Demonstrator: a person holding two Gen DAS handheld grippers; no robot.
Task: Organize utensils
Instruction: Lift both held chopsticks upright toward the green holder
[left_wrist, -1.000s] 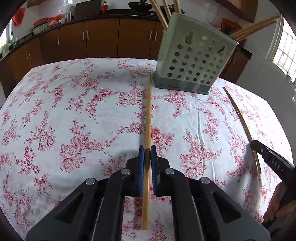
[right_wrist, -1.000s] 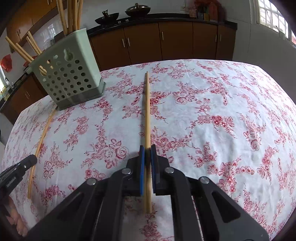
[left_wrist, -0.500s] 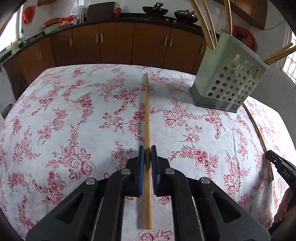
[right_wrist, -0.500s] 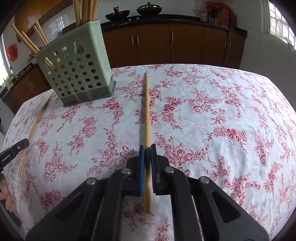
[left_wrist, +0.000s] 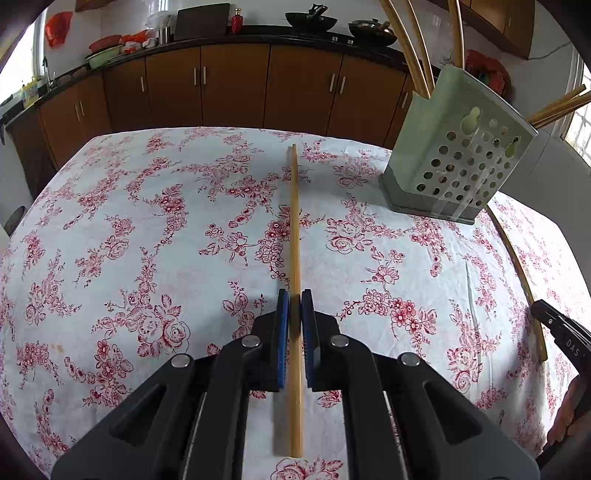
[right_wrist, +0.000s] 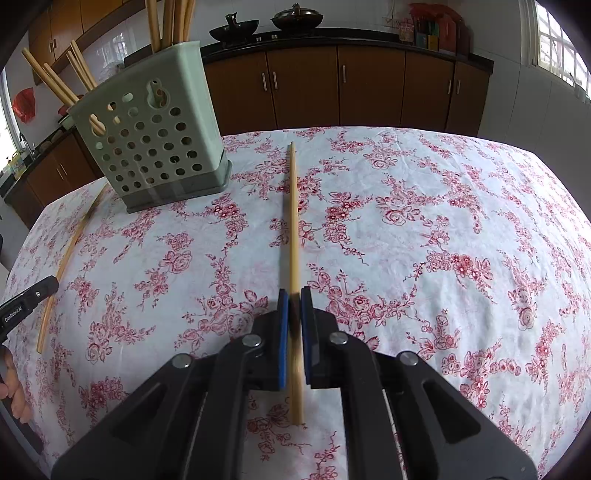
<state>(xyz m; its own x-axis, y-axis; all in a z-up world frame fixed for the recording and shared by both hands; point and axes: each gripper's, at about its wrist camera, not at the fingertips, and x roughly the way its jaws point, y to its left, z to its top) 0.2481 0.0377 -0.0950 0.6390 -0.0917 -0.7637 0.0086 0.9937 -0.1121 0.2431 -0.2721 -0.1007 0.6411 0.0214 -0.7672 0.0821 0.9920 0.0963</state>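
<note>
Here, each gripper holds one wooden chopstick lengthwise between its blue pads. The left gripper (left_wrist: 294, 306) has its jaws closed on a chopstick (left_wrist: 294, 221) that runs straight ahead of the camera, its far tip pointing toward the brown kitchen cabinets (left_wrist: 236, 88). The right gripper (right_wrist: 294, 304) likewise has its jaws closed on a second chopstick (right_wrist: 293, 214), also extending forward, with its near end sticking out behind the pads.

The pale green perforated utensil holder (left_wrist: 454, 162) stands on the counter, covered by a white cloth with a red rose print (left_wrist: 147, 240). It sits to the right of the left gripper's chopstick and to the left of the right gripper's one (right_wrist: 155, 144), well apart from both. Several chopsticks (right_wrist: 173, 20) already stand in it, some upright and some leaning outward over its rim.

In the left wrist view, the right gripper's chopstick appears as a thin curved line (left_wrist: 517, 266) running from the holder's base to the black gripper tip at the right edge. The right wrist view mirrors this at its left edge (right_wrist: 70, 251).
</note>
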